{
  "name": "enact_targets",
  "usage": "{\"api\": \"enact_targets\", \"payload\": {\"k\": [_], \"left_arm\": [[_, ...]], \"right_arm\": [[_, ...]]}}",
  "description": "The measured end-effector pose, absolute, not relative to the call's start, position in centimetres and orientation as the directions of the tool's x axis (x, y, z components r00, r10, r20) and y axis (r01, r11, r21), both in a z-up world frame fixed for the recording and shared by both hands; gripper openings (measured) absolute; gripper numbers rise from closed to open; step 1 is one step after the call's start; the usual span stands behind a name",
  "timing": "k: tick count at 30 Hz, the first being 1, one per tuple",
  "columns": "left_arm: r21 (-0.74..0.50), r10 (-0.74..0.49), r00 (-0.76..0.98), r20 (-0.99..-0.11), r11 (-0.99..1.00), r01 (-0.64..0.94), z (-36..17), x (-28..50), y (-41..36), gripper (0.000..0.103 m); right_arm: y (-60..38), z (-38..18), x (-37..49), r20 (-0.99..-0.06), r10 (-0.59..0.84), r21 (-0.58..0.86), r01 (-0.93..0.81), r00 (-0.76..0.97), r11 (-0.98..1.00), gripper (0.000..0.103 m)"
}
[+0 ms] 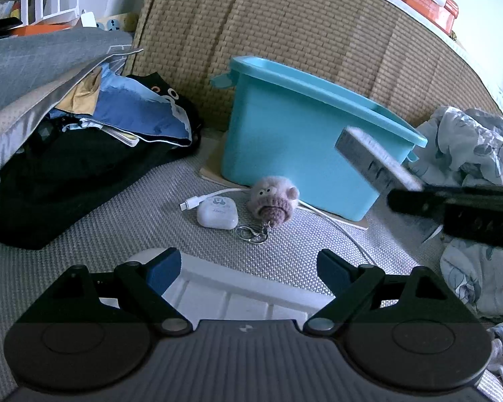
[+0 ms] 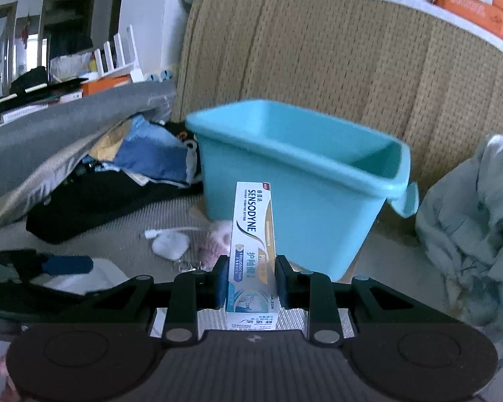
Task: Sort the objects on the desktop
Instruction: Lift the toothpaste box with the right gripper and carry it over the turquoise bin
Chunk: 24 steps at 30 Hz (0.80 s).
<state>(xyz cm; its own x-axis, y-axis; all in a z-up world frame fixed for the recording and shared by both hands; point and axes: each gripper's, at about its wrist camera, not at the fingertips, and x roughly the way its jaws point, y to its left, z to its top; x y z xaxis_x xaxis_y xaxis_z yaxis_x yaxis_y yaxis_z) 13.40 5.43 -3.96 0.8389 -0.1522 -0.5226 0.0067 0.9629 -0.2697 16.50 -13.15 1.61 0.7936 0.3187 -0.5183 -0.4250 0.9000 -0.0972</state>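
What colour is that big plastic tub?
The tub is turquoise blue all over, seen best in the right wrist view.

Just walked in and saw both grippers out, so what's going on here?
A person is sorting small things with two hand-held grippers. The right gripper is shut on a white Sensodyne toothpaste box, held up in front of the open turquoise plastic bin. The left gripper is open and holds nothing, above a white ribbed tray. A white earbud case, a pink knitted keychain and a white cable lie beside the bin.
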Motion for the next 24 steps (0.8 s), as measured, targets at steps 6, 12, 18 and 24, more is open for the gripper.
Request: {"api": "enact_targets", "payload": {"k": [6, 12, 18, 24], "left_arm": [[-0.274, -0.159, 0.837, -0.524, 0.962, 0.012, -3.9, 13.3, 5.4, 0.091], [-0.275, -0.179, 0.844, -0.505, 0.961, 0.04, -3.7, 13.2, 5.1, 0.095], [-0.284, -0.186, 0.838, -0.513, 0.958, 0.039, -3.9, 13.4, 5.2, 0.095], [-0.299, -0.201, 0.835, -0.512, 0.953, 0.046, -4.1, 13.5, 5.1, 0.095]], "right_arm": [[-13.6, 4.8, 15.3, -0.404, 0.321, -0.102, -0.391, 0.857, 0.915, 0.031], [-13.7, 8.9, 17.9, -0.32, 0.319, -0.097, -0.366, 0.892, 0.926, 0.031], [-13.5, 10.9, 24.9, -0.353, 0.302, -0.067, -0.346, 0.885, 0.936, 0.031], [-13.3, 10.5, 31.1, -0.457, 0.268, -0.011, -0.307, 0.848, 0.952, 0.032]]}}
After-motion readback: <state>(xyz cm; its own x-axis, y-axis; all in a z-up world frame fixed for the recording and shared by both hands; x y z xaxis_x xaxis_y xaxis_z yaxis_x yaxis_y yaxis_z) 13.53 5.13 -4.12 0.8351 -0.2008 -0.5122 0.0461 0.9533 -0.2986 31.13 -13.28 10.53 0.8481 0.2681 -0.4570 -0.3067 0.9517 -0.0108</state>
